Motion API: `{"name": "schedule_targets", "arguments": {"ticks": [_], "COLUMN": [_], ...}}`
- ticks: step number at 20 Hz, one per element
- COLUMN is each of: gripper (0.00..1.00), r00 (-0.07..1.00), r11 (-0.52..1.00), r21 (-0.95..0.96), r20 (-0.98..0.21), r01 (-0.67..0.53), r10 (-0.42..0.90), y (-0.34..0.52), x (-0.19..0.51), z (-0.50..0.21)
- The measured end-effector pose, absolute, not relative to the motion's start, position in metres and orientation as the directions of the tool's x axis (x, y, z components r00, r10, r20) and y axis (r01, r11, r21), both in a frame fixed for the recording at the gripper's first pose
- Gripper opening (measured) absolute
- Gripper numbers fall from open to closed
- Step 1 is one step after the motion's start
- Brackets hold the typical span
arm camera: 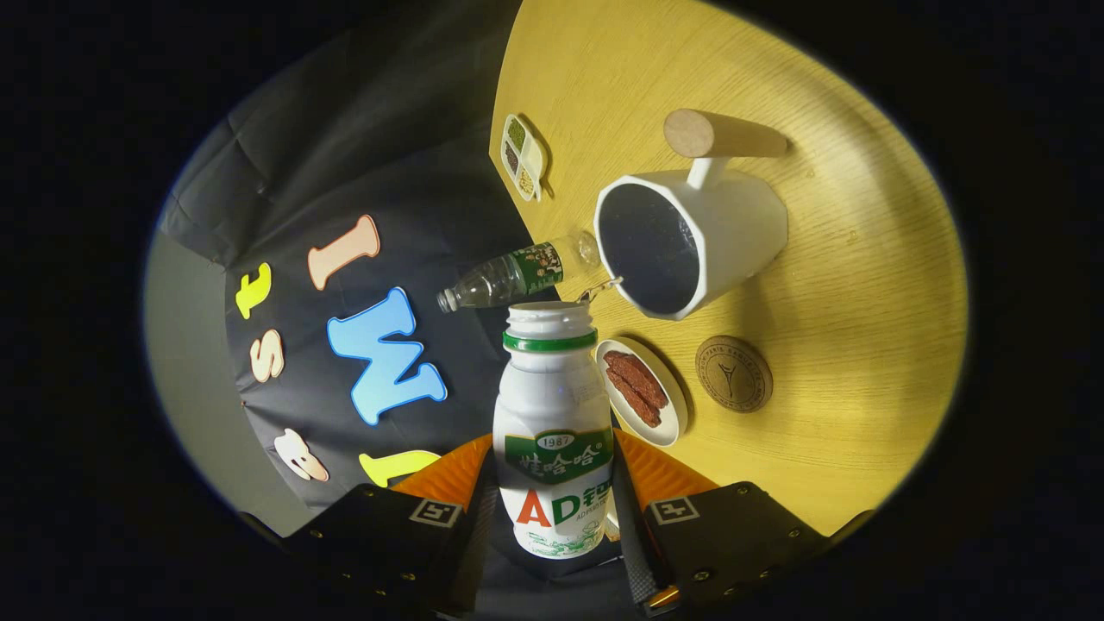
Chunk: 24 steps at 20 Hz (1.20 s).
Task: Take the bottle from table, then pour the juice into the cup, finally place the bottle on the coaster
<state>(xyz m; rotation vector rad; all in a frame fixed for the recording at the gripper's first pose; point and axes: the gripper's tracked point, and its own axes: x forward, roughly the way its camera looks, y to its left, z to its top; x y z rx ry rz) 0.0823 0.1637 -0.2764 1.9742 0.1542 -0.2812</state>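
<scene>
Tool [552, 509] clamped on bottle [554, 431], both fingers pressing its lower sides; bottle white with green collar, cap off, mouth pointing toward cup [690, 241]; cup white, wooden handle, on yellow tabletop [862, 259], view tilted; small dish [642, 390] of brown strips just beside bottle neck; round coaster [734, 373] next to dish, bare; clear plastic bottle [509, 278] and divided tray [521, 157] beyond.

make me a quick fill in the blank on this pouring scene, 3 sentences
1. The gripper is shut on the white ____.
2. The bottle's open mouth is tipped toward the white ____.
3. The round coaster lies beside a small dish holding ____ slices.

Missing words: bottle; cup; brown.
</scene>
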Motion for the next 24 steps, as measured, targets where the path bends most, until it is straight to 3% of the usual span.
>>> {"name": "schedule_targets", "arguments": {"ticks": [24], "gripper": [0.64], "r00": [0.951], "r11": [-0.461], "r21": [0.848], "r20": [-0.308], "r01": [0.26], "r10": [-0.029], "y": [0.157], "x": [0.084], "z": [-0.279]}}
